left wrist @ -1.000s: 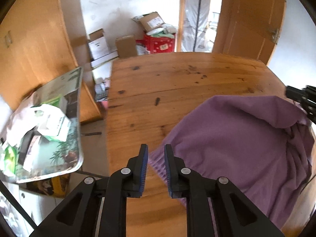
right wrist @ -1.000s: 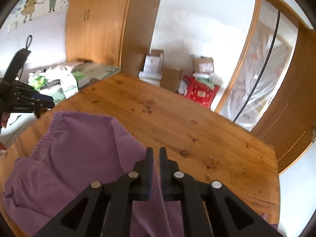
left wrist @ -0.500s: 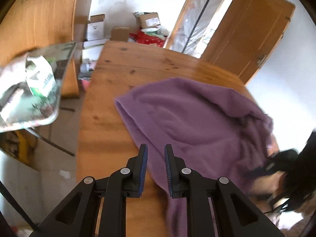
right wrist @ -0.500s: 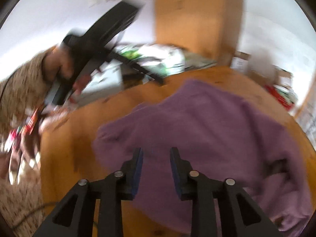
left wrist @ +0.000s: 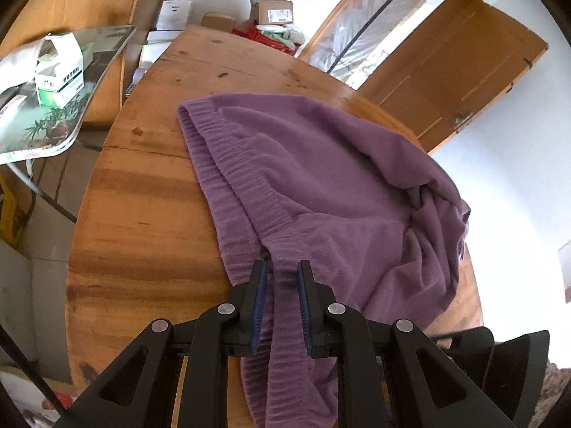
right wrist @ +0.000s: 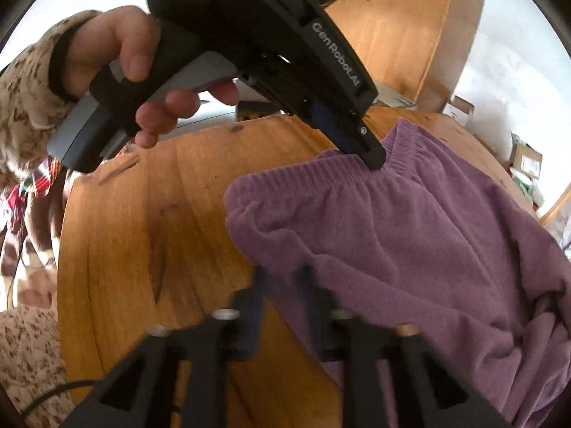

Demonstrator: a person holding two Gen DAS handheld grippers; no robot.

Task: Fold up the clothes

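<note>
A purple knit garment lies crumpled on the round wooden table, its ribbed waistband running toward the near edge. My left gripper is open, low over that waistband, with a strip of the ribbing lying between its blue-padded fingers. In the right wrist view the same left gripper, held by a hand, touches the waistband with its tip. My right gripper is blurred and open, its fingers straddling a folded edge of the garment near the table front.
A glass side table with a medicine box and papers stands to the left. Cardboard boxes sit on the floor beyond the table. A wooden door is at the right. A patterned sleeve is close on the left.
My right gripper opened, let go of the purple fabric and swung to the garment's near edge. My left gripper moved from beside the hem onto the waistband.
</note>
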